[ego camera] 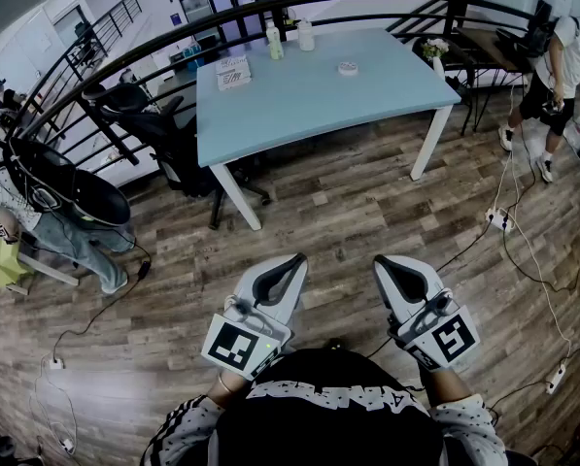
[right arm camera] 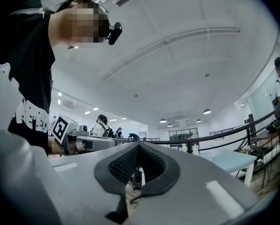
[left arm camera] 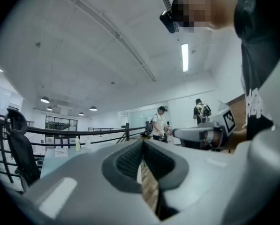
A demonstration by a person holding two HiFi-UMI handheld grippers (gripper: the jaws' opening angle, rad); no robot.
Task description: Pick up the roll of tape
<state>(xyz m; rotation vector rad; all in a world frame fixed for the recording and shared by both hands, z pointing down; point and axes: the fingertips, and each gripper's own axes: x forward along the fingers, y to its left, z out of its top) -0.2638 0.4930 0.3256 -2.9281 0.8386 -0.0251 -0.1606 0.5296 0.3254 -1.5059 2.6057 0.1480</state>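
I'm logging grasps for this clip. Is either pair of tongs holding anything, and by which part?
Nothing is held. Left tongs and right tongs are both shut, empty; the roll of tape lies on the table.

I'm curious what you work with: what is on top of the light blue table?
A small white roll of tape, two pale bottles and a flat printed white box. Nothing covers them.

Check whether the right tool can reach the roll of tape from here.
Probably not yet: the right tool, shut, is near the person's body, floor lies between it and the table, and the roll of tape sits toward the far edge. Nothing blocks the way.
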